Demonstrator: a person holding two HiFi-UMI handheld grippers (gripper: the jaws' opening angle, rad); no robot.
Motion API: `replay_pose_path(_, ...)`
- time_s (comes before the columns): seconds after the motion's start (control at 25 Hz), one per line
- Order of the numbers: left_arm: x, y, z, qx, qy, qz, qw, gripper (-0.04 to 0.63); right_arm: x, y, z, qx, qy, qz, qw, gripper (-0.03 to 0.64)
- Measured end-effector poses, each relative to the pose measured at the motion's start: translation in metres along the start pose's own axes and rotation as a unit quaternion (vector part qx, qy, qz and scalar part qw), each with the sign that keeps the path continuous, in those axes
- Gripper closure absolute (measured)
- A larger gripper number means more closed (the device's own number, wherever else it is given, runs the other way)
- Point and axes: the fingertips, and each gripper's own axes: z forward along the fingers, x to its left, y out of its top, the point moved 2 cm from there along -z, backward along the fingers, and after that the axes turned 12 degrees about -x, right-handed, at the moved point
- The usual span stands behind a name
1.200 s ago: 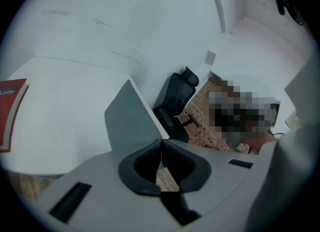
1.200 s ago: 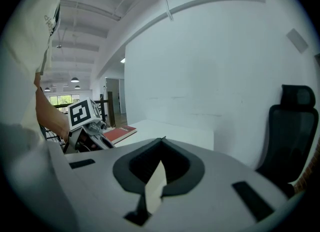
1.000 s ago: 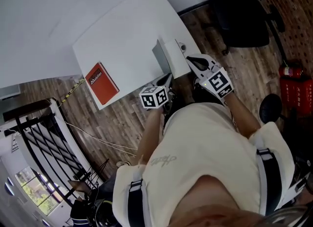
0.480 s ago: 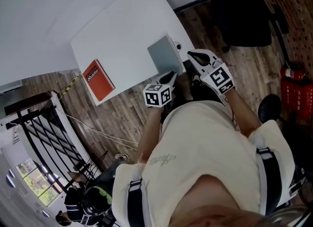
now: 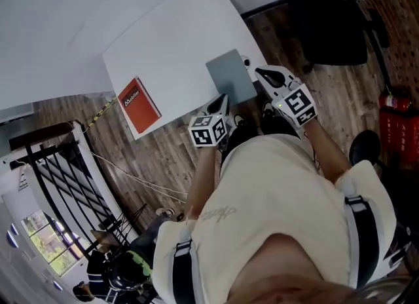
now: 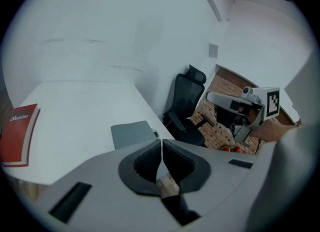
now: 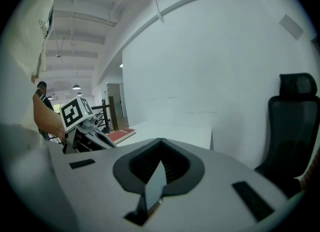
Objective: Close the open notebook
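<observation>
The grey notebook [image 5: 230, 76] lies closed and flat on the white table [image 5: 170, 40], near its front right corner. In the left gripper view the notebook [image 6: 132, 133] sits just beyond the jaws. My left gripper [image 5: 224, 97] hovers at the notebook's near edge, apart from it. Its jaws are closing and nothing is between them; their tips [image 6: 162, 141] meet. My right gripper [image 5: 258, 71] is beside the notebook's right edge, off the table's corner. Its jaws [image 7: 161, 140] are together with nothing gripped.
A red book [image 5: 138, 106] lies at the table's left front corner. A black office chair [image 5: 334, 27] stands on the wooden floor to the right. A red fire extinguisher [image 5: 396, 119] is at the far right. A black metal railing [image 5: 59, 185] is at lower left.
The notebook's cover stood upright a second ago and now lies flat and closed. The left gripper has drawn back from it towards the person. The right gripper has hardly moved.
</observation>
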Motion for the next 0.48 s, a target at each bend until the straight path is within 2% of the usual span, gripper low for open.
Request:
replay_pose_path(0.2, 0.021, 0.047, -0.023, -0.078, 0.027, 0.007, 0.9965, 0.574, 0.008, 0.018, 0.003, -0.02, 0.001, -0.006, 1.0, 0.612)
replay_pose_path(0.48, 0.04, 0.119, -0.057, -0.17, 0.048, 0.045, 0.9833, 0.574, 0.023, 0.068, 0.026, -0.06, 0.005, -0.057, 0.997, 0.614)
